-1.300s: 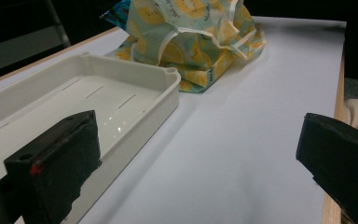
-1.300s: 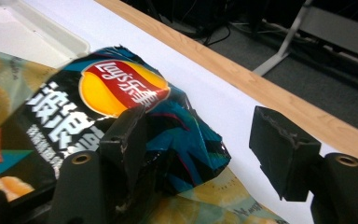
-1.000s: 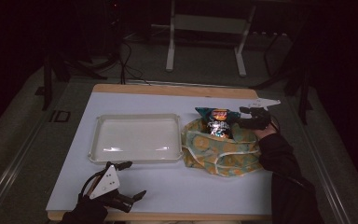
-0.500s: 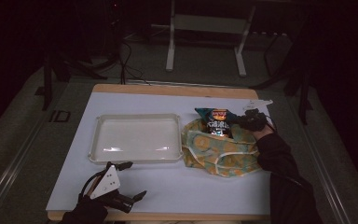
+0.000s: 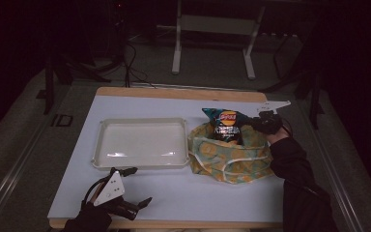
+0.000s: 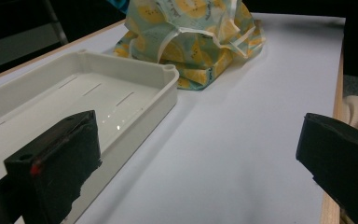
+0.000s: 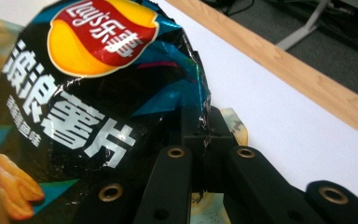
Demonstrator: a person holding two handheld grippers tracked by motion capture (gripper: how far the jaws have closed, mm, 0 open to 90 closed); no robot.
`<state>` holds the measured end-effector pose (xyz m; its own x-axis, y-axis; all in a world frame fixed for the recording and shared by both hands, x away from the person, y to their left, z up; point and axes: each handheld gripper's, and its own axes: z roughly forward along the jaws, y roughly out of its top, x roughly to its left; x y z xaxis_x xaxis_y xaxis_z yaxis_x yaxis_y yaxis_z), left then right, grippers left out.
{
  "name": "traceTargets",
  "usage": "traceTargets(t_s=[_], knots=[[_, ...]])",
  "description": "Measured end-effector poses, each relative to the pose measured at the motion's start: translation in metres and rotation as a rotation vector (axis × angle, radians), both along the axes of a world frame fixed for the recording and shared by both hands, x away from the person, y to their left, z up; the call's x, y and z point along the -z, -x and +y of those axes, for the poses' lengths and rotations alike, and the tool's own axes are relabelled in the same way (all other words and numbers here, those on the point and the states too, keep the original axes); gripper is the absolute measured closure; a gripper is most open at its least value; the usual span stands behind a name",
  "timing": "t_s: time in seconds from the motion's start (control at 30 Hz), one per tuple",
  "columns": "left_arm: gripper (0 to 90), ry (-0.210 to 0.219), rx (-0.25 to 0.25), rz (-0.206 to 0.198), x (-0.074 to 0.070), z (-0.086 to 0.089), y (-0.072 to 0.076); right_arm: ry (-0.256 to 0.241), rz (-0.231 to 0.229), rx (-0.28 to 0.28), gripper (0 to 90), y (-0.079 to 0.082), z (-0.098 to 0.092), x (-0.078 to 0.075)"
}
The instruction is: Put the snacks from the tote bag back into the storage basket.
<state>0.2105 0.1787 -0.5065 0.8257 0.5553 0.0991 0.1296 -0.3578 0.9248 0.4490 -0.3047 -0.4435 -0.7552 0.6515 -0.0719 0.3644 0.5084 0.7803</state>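
A black crisp packet (image 5: 226,124) with a red and yellow logo stands in the mouth of a yellow lemon-print fabric bag (image 5: 232,154), right of the table's middle. My right gripper (image 5: 263,122) is shut on the packet's right edge. In the right gripper view its jaws pinch the crinkled foil (image 7: 98,93) at the right gripper (image 7: 204,136). My left gripper (image 5: 128,188) rests open near the table's front left edge. In the left gripper view the left gripper (image 6: 196,163) has its jaws wide apart over bare table, with the fabric bag (image 6: 200,37) farther off.
A shallow white tray (image 5: 142,164) lies empty left of the fabric bag, its corner close to my left jaw (image 6: 163,88). The table's wooden far edge (image 7: 298,70) runs behind the packet. Dark floor, cables and a stand's legs (image 5: 212,43) lie beyond the table.
The right gripper has shifted slightly at the packet's edge, and the packet stays about where it was. The left gripper has not moved.
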Motion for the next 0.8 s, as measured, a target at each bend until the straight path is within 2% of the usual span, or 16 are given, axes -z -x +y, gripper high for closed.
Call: traceTargets(t_s=[0.1,0.3,0.37,0.53,0.8], knots=[[0.1,0.001,-0.001,0.0,0.0,0.0,0.0,-0.032,-0.017,-0.008,90.0,0.005,-0.002,-0.009],[0.1,0.001,-0.002,-0.001,0.0,0.0,0.0,-0.046,-0.046,-0.025,90.0,0.014,-0.003,-0.024],[0.1,0.0,-0.003,0.0,0.0,0.0,0.0,-0.064,-0.058,-0.031,90.0,0.018,-0.004,-0.03],[0.1,0.0,-0.004,-0.001,0.0,0.0,0.0,-0.103,-0.09,-0.028,90.0,0.025,-0.008,-0.045],[0.2,0.005,-0.003,-0.002,0.0,-0.001,0.0,-0.129,-0.122,-0.01,90.0,0.028,-0.01,-0.063]])
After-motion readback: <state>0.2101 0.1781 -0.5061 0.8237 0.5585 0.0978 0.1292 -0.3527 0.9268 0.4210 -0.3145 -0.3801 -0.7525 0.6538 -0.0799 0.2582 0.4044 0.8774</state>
